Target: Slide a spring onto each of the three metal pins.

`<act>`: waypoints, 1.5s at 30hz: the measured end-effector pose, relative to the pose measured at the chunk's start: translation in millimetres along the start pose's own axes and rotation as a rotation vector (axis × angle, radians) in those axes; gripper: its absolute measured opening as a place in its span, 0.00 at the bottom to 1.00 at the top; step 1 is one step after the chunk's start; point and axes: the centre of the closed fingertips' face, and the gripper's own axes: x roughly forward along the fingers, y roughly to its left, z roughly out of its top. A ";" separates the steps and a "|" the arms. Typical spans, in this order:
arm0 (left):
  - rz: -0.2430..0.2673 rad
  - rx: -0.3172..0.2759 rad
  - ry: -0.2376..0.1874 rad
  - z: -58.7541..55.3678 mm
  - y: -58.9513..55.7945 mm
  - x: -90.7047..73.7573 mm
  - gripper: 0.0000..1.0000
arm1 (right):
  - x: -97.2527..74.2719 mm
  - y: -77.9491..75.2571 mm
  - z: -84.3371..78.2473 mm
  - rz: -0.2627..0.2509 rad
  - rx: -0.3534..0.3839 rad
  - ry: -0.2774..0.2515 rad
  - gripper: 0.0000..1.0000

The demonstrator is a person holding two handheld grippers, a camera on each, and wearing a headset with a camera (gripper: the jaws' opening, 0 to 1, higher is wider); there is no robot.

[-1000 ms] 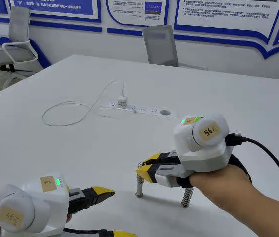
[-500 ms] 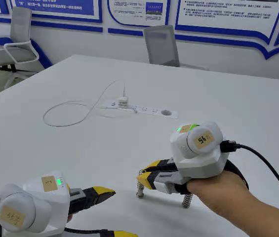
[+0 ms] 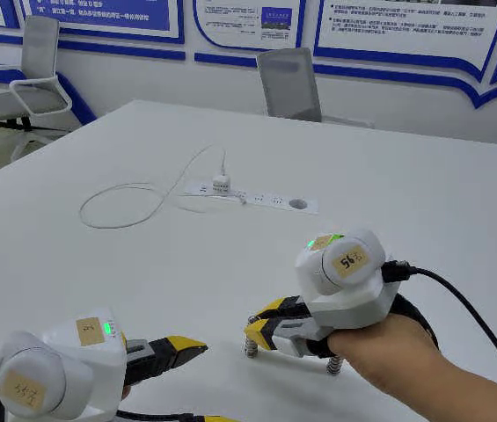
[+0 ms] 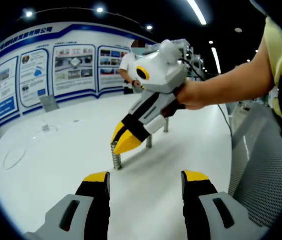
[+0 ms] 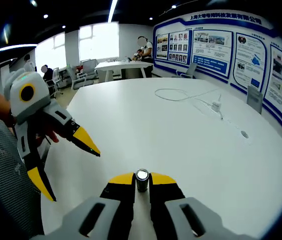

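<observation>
Right claw (image 5: 141,180) tight on pin (image 5: 141,175), left claw (image 4: 145,176) agape; power strip (image 3: 270,200) beyond.

Three pins (image 4: 115,159), two grippers (image 4: 144,182).

Meeting room: wall posters (image 3: 389,25), office chairs (image 3: 288,84).

Right gripper (image 3: 255,331), jaws closed about the pin (image 5: 141,179), has dropped nearer the table (image 3: 142,272) over the last second, so less of the spring (image 3: 251,349) under its tips shows than before.
</observation>
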 end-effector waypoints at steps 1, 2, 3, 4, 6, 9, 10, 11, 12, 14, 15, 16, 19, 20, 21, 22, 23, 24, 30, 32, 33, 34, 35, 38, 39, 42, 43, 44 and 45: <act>0.000 0.000 0.000 -0.2 0.0 -0.3 0.59 | 0.3 -0.1 -1.2 0.000 0.000 0.005 0.12; 0.000 -0.001 0.000 -0.4 0.0 -0.4 0.59 | 0.6 0.0 -1.8 0.000 0.001 0.007 0.12; 0.001 -0.001 0.000 -0.5 0.1 -0.6 0.59 | 1.2 0.3 -2.6 0.003 0.003 0.010 0.12; 0.001 -0.002 0.000 -0.6 0.2 -0.6 0.59 | 1.6 0.4 -3.1 0.003 0.003 0.012 0.12; 0.001 -0.002 0.000 -0.5 -0.2 -0.6 0.59 | 2.5 0.8 -4.5 0.005 0.003 0.018 0.12; 0.002 -0.003 0.000 -0.6 -0.2 -0.4 0.59 | 4.2 1.1 -6.8 0.007 0.004 0.025 0.12; 0.003 -0.003 0.000 -0.7 -0.1 -0.4 0.59 | 4.3 1.4 -7.4 0.008 0.005 0.027 0.12; 0.003 -0.004 -0.001 -0.7 -0.1 -0.4 0.59 | 4.1 1.6 -7.8 0.009 0.003 0.029 0.12; 0.003 -0.005 -0.001 -0.7 0.0 -0.4 0.59 | 4.0 1.6 -8.0 0.008 0.002 0.030 0.12; 0.004 -0.004 -0.001 -0.9 0.3 -0.5 0.59 | 3.2 1.5 -8.3 0.008 0.004 0.031 0.12; 0.004 -0.004 -0.001 -0.9 0.4 -0.5 0.59 | 2.9 1.2 -8.4 0.008 0.006 0.030 0.13; 0.004 -0.005 -0.001 -0.7 0.4 -0.4 0.59 | 2.0 0.8 -8.8 0.006 0.007 0.030 0.13; 0.005 -0.005 -0.002 -0.4 0.6 0.1 0.59 | -0.8 1.4 -8.5 0.002 0.007 0.024 0.14; 0.005 -0.005 -0.003 -0.4 0.7 0.3 0.59 | -1.8 1.5 -8.4 0.000 0.008 0.021 0.15; 0.005 -0.005 -0.003 -0.3 0.6 0.6 0.59 | -3.7 2.4 -8.5 -0.001 0.011 0.017 0.16; 0.005 -0.005 -0.004 -0.3 0.4 0.8 0.59 | -5.0 3.1 -8.2 -0.003 0.011 0.014 0.16; 0.005 -0.006 -0.006 -0.1 0.4 1.2 0.59 | -7.6 3.7 -7.4 -0.007 0.009 0.007 0.16; 0.005 -0.007 -0.006 -0.1 0.4 1.5 0.59 | -9.3 3.6 -6.2 -0.010 0.009 -0.001 0.17; 0.004 -0.009 -0.008 0.1 0.1 2.4 0.60 | -23.0 6.7 -0.8 -0.017 0.002 -0.028 0.20; 0.006 -0.011 -0.011 0.3 0.9 2.5 0.60 | -27.7 9.0 0.2 -0.018 -0.002 -0.039 0.20; 0.007 -0.012 -0.012 0.6 1.4 2.6 0.60 | -30.6 10.4 0.1 -0.018 -0.002 -0.043 0.20; 0.008 -0.012 -0.012 0.9 1.7 2.6 0.60 | -32.4 11.7 0.2 -0.017 -0.003 -0.046 0.21; 0.008 -0.012 -0.013 1.3 2.0 2.6 0.60 | -34.4 13.3 0.1 -0.015 -0.005 -0.049 0.21; 0.010 -0.011 -0.018 3.2 3.0 2.9 0.60 | -42.5 17.6 -1.6 -0.013 -0.020 -0.052 0.22; 0.011 -0.010 -0.018 3.4 3.2 3.1 0.60 | -44.9 18.0 -1.5 -0.013 -0.020 -0.056 0.22; 0.008 -0.010 -0.017 3.8 2.5 3.6 0.61 | -53.3 19.2 -1.9 -0.017 -0.022 -0.065 0.22; 0.006 -0.007 -0.015 4.0 1.7 3.8 0.61 | -56.6 19.7 -2.5 -0.016 -0.021 -0.069 0.23; 0.005 -0.006 -0.014 4.3 1.3 3.9 0.61 | -58.7 20.2 -3.1 -0.017 -0.023 -0.071 0.23; 0.004 -0.004 -0.014 4.7 1.1 3.9 0.61 | -60.7 20.8 -3.9 -0.016 -0.024 -0.072 0.23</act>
